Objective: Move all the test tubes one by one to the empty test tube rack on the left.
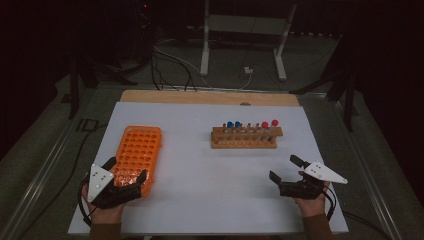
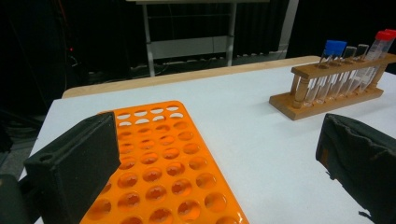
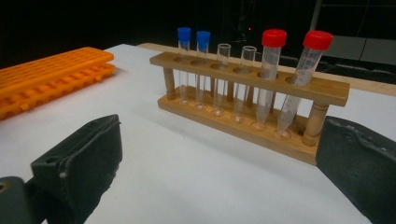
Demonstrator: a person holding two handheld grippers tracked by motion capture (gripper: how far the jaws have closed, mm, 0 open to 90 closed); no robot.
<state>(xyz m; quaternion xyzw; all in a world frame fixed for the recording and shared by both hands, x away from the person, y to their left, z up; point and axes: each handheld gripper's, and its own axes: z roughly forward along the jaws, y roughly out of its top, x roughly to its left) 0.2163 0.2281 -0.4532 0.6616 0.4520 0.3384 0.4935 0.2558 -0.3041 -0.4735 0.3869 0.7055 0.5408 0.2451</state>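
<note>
Two tools wide open (both empty), left tool (image 1: 127,172) over orange rack (image 1: 137,150), right tool (image 1: 284,167) facing wooden tube rack (image 1: 244,140).

Orange rack's (image 2: 159,163) near end cut off

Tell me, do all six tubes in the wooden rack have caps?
No, the two middle tubes in the wooden rack are open at the top.
</note>
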